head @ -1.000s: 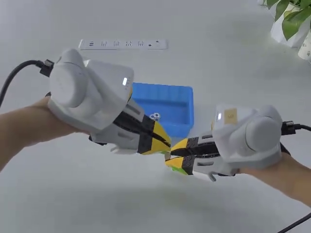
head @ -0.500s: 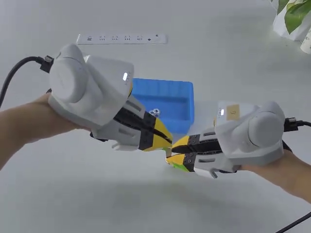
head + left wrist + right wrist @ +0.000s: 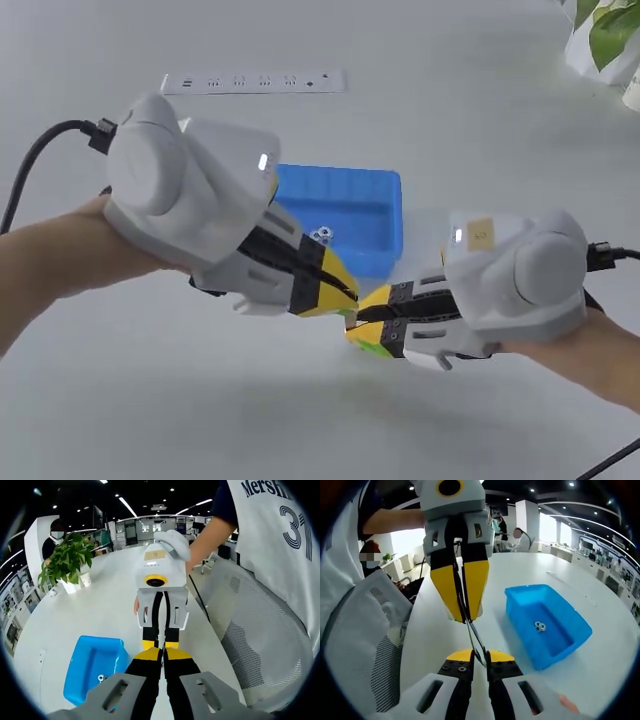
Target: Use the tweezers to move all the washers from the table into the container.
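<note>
The left gripper [image 3: 343, 293] and the right gripper [image 3: 358, 328] are meeting tip to tip, both clenching the tweezers [image 3: 471, 630]. The left one is partly covering the blue container [image 3: 388, 192], which is holding washers [image 3: 321, 236]. A power strip [image 3: 255, 82] is lying beyond.

Bright, even light from ceiling lamps [image 3: 128, 504], soft shadows on the table [image 3: 250, 420], gripper views bent at edges.

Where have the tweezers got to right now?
In the right gripper view, the tweezers stretch between the left tool and the right tool, above the table beside the blue container.
</note>
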{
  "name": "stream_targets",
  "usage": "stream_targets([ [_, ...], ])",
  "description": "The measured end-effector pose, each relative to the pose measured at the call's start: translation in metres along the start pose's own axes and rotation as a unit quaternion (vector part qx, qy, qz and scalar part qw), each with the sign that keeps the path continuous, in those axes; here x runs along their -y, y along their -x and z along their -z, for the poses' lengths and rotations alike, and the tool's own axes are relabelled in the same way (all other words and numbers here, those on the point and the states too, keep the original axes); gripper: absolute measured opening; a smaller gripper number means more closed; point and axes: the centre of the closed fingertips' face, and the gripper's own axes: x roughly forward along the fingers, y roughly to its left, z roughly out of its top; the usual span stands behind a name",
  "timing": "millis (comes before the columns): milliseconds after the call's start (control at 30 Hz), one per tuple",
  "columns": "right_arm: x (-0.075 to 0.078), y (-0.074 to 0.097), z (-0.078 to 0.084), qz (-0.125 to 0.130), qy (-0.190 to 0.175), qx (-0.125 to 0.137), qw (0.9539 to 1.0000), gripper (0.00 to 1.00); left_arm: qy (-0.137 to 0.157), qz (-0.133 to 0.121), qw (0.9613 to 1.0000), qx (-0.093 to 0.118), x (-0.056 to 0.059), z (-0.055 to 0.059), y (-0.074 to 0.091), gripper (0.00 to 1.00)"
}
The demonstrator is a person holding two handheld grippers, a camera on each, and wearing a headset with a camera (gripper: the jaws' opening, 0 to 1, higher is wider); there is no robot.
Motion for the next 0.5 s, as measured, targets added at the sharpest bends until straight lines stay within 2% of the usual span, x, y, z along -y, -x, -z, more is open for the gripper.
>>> stream_targets([
  [267, -0.003, 0.003, -0.003, 0.003, 0.010, -0.003, 0.9999, 0.10, -0.010, -0.004, 0.9999, -0.007, 0.003, -0.004, 0.002, 0.05],
  [500, 0.000, 0.010, -0.021, 0.010, 0.022, 0.009, 0.9997, 0.10, -0.022, -0.017, 0.9996, -0.004, 0.000, -0.014, 0.017, 0.05],
])
